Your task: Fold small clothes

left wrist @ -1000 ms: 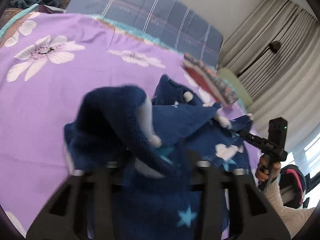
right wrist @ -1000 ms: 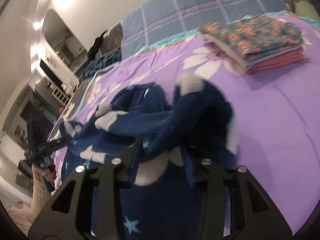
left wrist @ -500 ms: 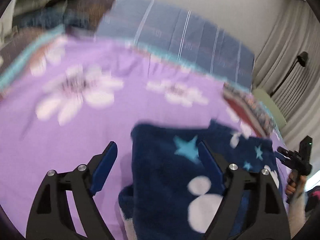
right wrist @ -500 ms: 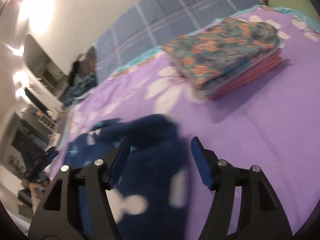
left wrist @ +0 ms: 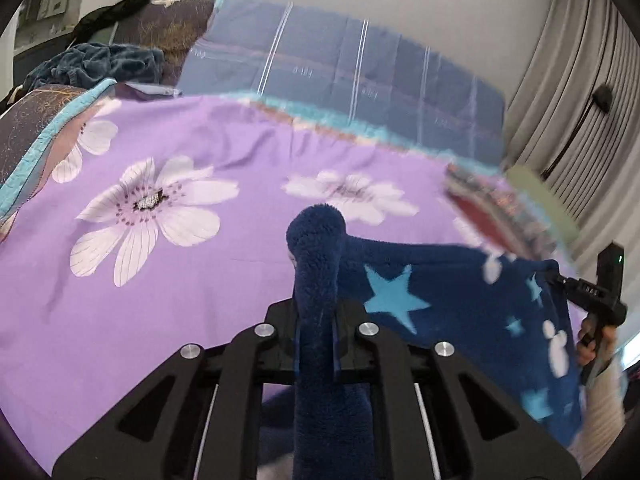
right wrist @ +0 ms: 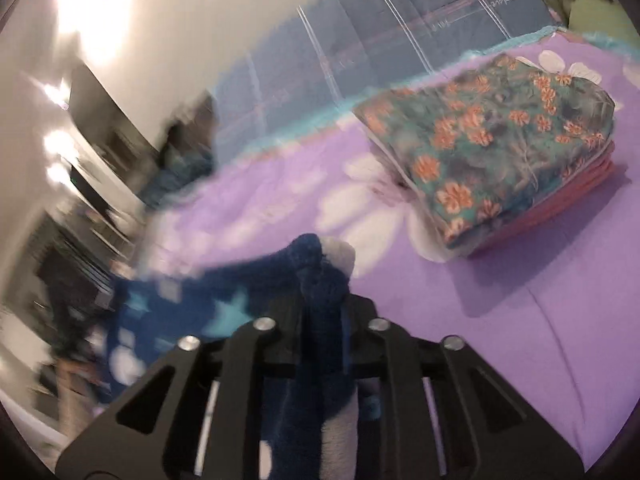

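Fleece garment, navy with stars, hangs stretched above the purple bedspread, each top corner clamped by the left gripper and right gripper (folded stack at two o'clock). Step: spreading. Next, I judge, lower it flat.

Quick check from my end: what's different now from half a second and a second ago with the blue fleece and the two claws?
A second ago both claws were shut on the bunched navy fleece garment; half a second ago both stood open over it. Now the left claw and right claw have each re-gripped an edge and hold it stretched between them above the purple bedspread. The folded floral stack stayed put.
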The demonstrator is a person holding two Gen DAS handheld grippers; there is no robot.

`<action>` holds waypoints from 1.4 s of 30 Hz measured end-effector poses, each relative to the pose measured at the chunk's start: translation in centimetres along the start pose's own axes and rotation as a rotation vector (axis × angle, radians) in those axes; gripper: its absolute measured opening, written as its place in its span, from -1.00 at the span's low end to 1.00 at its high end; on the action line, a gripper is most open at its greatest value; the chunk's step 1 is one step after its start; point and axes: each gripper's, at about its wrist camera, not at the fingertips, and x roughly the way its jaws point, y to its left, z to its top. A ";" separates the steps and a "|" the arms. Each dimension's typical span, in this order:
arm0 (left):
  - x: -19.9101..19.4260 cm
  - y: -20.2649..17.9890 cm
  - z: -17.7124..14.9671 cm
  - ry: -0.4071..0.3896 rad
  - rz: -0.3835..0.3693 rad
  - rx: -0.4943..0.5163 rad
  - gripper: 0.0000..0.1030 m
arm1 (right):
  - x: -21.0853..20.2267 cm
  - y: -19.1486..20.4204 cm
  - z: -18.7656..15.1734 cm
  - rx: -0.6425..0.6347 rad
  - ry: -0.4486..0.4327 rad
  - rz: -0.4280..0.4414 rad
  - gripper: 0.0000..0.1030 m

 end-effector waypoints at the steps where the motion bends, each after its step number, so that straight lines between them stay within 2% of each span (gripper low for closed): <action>1: 1.0 0.1 -0.2 0.034 0.007 -0.006 -0.72 | 1.2 -0.4 -0.6 0.017 0.055 -0.046 -0.52; 3: 1.1 0.6 -1.2 0.065 0.027 -0.030 -0.60 | 1.1 -0.9 -1.9 0.045 0.076 -0.042 -0.47; 4: 0.3 0.7 -1.7 0.052 0.020 -0.036 -0.50 | -0.1 -0.6 -2.6 0.049 0.043 -0.032 -0.46; 6: -3.0 0.4 -2.9 -0.007 -0.002 -0.027 -0.02 | -2.7 -0.8 -3.7 0.042 -0.004 -0.033 -0.16; 7: -5.3 0.3 -3.8 -0.047 -0.005 -0.011 0.02 | -4.6 -1.0 -4.7 0.036 -0.026 -0.037 -0.16; 10: -10.2 0.3 -7.0 -0.072 -0.054 -0.009 0.08 | -8.9 -1.1 -7.4 0.024 -0.042 -0.025 -0.16; 14: -13.4 0.7 -13.1 -0.010 -0.100 -0.007 0.20 | -13.4 -0.7 -12.9 0.002 -0.045 0.009 -0.15; 16: -13.7 0.8 -15.9 0.038 -0.108 -0.013 0.35 | -14.1 -0.3 -15.4 0.006 -0.036 0.020 -0.09; 17: -13.5 0.8 -17.6 0.071 -0.118 -0.029 0.49 | -14.2 -0.3 -16.5 0.012 -0.027 0.026 -0.03; 18: -13.1 0.9 -18.6 0.095 -0.132 -0.039 0.49 | -14.1 -0.2 -17.3 0.019 -0.012 0.034 0.01; 21: -11.5 0.4 -20.6 0.141 -0.174 -0.059 0.47 | -13.9 0.0 -19.3 0.035 0.033 0.059 0.06; 22: -11.0 0.2 -20.7 0.130 -0.173 -0.061 0.35 | -13.7 0.1 -19.6 0.045 0.038 0.066 0.08; 23: -10.7 0.0 -20.7 0.119 -0.148 -0.059 -0.25 | -13.7 0.3 -19.7 0.051 0.039 0.072 0.09; 24: -10.7 -0.1 -20.5 0.125 -0.141 -0.065 -0.43 | -13.7 0.5 -19.8 0.052 0.041 0.078 0.08; 26: -13.0 -0.5 -19.4 0.054 -0.117 -0.059 -0.50 | -14.2 1.1 -20.1 0.041 0.036 0.062 0.08; 28: -15.3 -1.7 -18.7 0.000 -0.059 0.037 -0.54 | -14.6 1.4 -20.2 0.022 0.029 0.051 0.08; 30: -16.0 -1.7 -18.7 0.017 -0.017 0.073 -0.60 | -14.8 1.4 -20.9 0.017 0.023 0.038 0.08; 31: -15.6 -1.1 -19.0 0.048 0.002 0.064 -0.63 | -14.7 1.2 -21.2 0.025 0.025 0.033 0.08; 32: -14.6 -0.2 -19.9 0.088 0.052 0.054 -0.69 | -14.6 0.9 -21.4 0.037 0.027 0.033 0.08; 33: -13.7 0.5 -20.7 0.116 0.087 0.043 -0.67 | -14.6 0.6 -21.6 0.051 0.028 0.037 0.08; 34: -13.1 1.1 -21.4 0.120 0.072 0.018 -0.67 | -14.5 0.4 -21.7 0.068 0.029 0.044 0.08; 35: -13.5 1.5 -21.8 0.081 0.047 -0.020 -0.68 | -14.5 0.2 -21.7 0.074 0.029 0.046 0.07; 37: -14.2 0.6 -21.1 0.055 0.063 -0.011 -0.69 | -14.8 0.2 -21.4 0.065 0.027 0.045 0.06; 39: -16.0 -1.5 -19.7 -0.021 0.089 0.039 -0.69 | -15.2 0.2 -21.1 0.043 0.008 0.031 0.06; 41: -17.6 -5.2 -18.0 -0.088 0.071 0.139 -0.67 | -15.7 -0.1 -20.9 0.043 -0.014 0.033 0.04; 42: -18.0 -7.5 -17.4 -0.104 0.052 0.198 -0.53 | -16.0 -0.4 -20.8 0.050 -0.024 0.033 -0.03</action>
